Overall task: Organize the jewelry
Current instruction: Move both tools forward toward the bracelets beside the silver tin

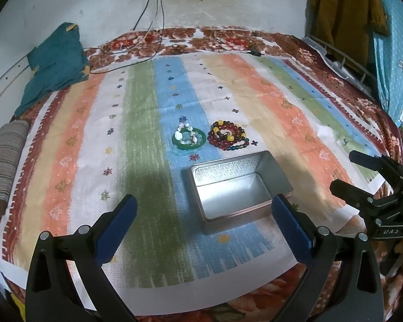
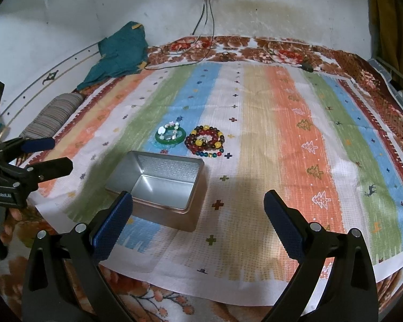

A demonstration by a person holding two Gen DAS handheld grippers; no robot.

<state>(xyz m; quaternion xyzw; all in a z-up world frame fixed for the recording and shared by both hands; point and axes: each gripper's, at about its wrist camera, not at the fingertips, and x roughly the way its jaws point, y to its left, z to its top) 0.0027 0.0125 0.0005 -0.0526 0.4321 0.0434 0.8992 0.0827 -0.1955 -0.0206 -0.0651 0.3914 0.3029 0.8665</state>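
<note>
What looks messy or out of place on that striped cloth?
Nothing stands out. The green bangle and beaded bracelets lie neatly side by side beyond the empty tin box; nothing is spilled or damaged.

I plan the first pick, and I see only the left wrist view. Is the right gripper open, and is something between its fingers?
Observer: The right gripper is wide open and holds nothing. Behind the gap are only the striped cloth and one corner of the tin.
Operator: How near is the tin to it?
Observer: The open tin is low and left in the right wrist view. The gripper's left pad overlaps the tin's near rim in the picture. I cannot tell if they touch.
Operator: And the jewelry?
Observer: The green bangle and the red bead bracelets lie beyond the tin, the bangle left of the gripper's midline.
</note>
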